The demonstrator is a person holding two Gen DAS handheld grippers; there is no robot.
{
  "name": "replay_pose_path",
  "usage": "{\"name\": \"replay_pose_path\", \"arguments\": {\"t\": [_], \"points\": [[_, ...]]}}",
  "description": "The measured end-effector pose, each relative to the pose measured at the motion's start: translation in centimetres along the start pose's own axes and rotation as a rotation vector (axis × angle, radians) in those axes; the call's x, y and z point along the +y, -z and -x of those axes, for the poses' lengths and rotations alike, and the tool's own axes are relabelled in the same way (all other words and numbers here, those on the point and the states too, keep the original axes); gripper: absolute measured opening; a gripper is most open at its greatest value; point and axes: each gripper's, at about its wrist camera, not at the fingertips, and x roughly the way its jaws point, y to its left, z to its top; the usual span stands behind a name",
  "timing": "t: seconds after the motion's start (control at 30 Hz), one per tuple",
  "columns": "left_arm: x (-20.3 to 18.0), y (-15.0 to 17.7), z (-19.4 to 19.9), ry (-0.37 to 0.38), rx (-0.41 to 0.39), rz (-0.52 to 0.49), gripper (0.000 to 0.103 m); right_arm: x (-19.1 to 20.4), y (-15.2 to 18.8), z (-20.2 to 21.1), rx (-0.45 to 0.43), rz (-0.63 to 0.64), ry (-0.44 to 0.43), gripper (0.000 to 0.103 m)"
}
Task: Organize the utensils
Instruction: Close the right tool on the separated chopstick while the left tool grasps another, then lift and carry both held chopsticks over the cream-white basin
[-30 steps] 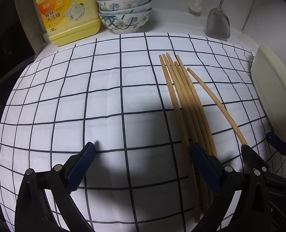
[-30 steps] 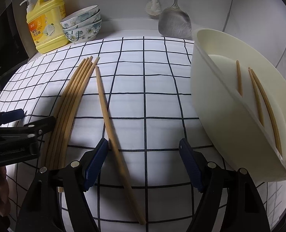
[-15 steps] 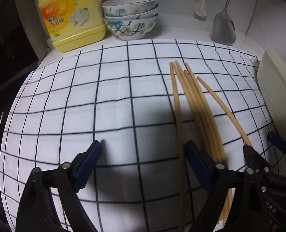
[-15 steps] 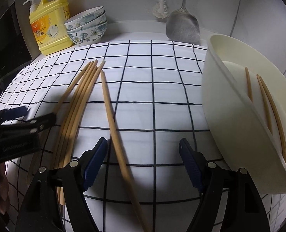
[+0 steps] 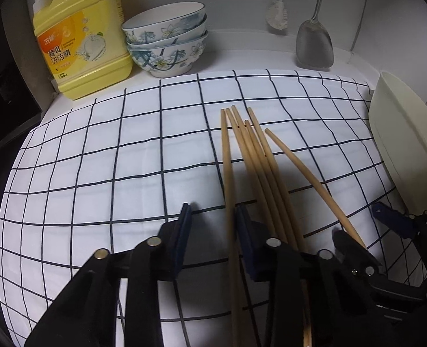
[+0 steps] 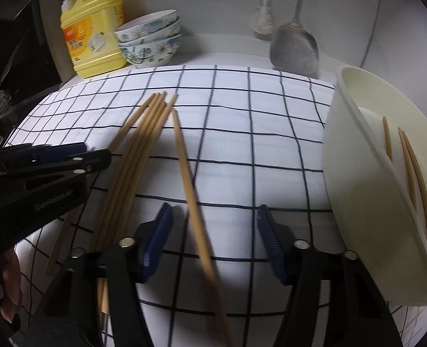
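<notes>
On the checked cloth [image 5: 98,159] lies a bundle of wooden chopsticks [image 5: 259,167]. The leftmost chopstick [image 5: 226,173] has drawn apart from the bundle and runs between the fingers of my left gripper [image 5: 213,222]. Its jaws are closing, and the stick lies close to the right pad with a gap on its left. A single chopstick [image 6: 184,159] lies slanted between the fingers of my right gripper [image 6: 215,222]. These jaws are closing too, with both pads clear of the stick. A tilted cream tub [image 6: 352,173] at the right holds three chopsticks [image 6: 412,162].
A yellow detergent bottle [image 5: 80,46] and stacked flowered bowls [image 5: 167,46] stand at the back left. A metal spatula [image 5: 314,46] and a brush [image 5: 277,14] hang on the back wall. In the right wrist view the left gripper [image 6: 95,150] reaches in from the left.
My left gripper's jaws have narrowed a lot around the leftmost chopstick, which has parted from the bundle. My right gripper's jaws have also narrowed around the single chopstick.
</notes>
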Motion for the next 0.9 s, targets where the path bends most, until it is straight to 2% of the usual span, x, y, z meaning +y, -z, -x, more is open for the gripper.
{"name": "replay_pose_path", "arguments": {"t": [0.07,0.1,0.13,0.2,0.33,0.57,0.9], "points": [[-0.3,0.0,0.0,0.009,0.0,-0.012,0.008,0.3,-0.1,0.1,0.001,0.013,-0.011,0.043],[-0.5,0.0,0.0,0.008,0.001,-0.016,0.008,0.5,-0.1,0.1,0.003,0.027,-0.016,0.032],[-0.5,0.0,0.0,0.008,0.0,-0.017,0.007,0.7,-0.1,0.2,0.005,0.038,-0.013,0.009],[-0.3,0.1,0.1,0.019,0.004,-0.015,0.007,1.2,-0.1,0.3,0.018,0.057,0.003,0.006],[0.3,0.6,0.5,0.039,0.031,-0.007,0.007,0.2,0.2,0.8,0.047,-0.032,-0.072,0.006],[1.6,2.1,3.7,0.052,0.067,-0.02,0.007,0.0,0.3,4.7,0.036,-0.096,-0.097,0.006],[0.7,0.3,9.5,0.084,0.019,-0.069,0.007,-1.9,-1.6,11.4,-0.052,-0.127,-0.048,0.006]]}}
